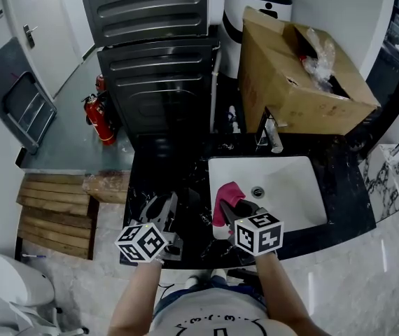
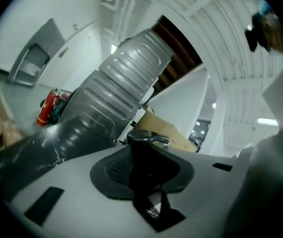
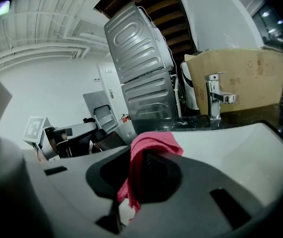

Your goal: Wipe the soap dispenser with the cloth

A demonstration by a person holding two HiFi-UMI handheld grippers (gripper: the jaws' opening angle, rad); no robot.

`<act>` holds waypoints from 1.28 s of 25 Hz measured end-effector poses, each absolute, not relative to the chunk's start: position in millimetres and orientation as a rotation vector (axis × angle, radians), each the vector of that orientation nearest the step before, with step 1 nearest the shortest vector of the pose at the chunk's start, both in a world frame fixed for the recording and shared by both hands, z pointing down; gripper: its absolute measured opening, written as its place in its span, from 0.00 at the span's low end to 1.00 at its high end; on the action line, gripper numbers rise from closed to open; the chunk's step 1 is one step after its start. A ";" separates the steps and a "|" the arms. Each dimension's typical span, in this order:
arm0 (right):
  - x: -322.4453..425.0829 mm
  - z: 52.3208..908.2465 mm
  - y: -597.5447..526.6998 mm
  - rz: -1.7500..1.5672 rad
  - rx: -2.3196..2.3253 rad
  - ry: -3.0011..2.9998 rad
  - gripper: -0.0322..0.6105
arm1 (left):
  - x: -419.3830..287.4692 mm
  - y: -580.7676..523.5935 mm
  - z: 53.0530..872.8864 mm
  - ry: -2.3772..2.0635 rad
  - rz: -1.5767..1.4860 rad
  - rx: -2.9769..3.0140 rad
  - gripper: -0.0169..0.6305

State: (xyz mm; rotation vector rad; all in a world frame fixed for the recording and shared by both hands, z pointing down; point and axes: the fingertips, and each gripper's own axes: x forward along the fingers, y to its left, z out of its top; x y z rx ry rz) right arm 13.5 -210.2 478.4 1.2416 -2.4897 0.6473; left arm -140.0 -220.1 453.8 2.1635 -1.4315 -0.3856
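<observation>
A black soap dispenser [image 2: 149, 155] with a pump head stands tilted between the jaws of my left gripper [image 2: 149, 175], whose pads close on its body. In the head view the left gripper [image 1: 163, 212] lies over the black counter [image 1: 150, 177], left of the sink; the dark bottle is hard to make out there. My right gripper [image 1: 229, 203] is shut on a pink cloth [image 1: 226, 196], held over the sink's front left corner. In the right gripper view the cloth [image 3: 149, 145] drapes over one pad, bunched between the jaws of the right gripper [image 3: 142, 177]. The two grippers sit side by side, apart.
A white sink [image 1: 294, 187] with a chrome faucet [image 1: 268, 133] is set in the counter. A cardboard box [image 1: 297, 68] stands behind it. A stacked dark metal machine [image 1: 157, 68] rises at the back, a red fire extinguisher [image 1: 99, 117] beside it. Wooden slats [image 1: 52, 208] lie left.
</observation>
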 end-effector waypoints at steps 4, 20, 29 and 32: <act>-0.7 470.7 -204.1 0.641 1.183 -2.536 0.13 | -139.2 -212.3 459.7 -1.408 -0.446 2.131 0.18; -40.4 497.2 -201.3 0.551 0.970 -2.499 0.13 | -146.2 -208.4 462.9 -1.434 -0.371 2.145 0.18; -42.4 470.8 -214.6 0.574 0.999 -2.597 0.13 | -145.1 -208.0 462.6 -1.437 -0.341 2.158 0.18; -65.8 452.5 -222.8 0.497 0.940 -2.647 0.13 | -143.6 -208.0 461.6 -1.446 -0.329 2.168 0.18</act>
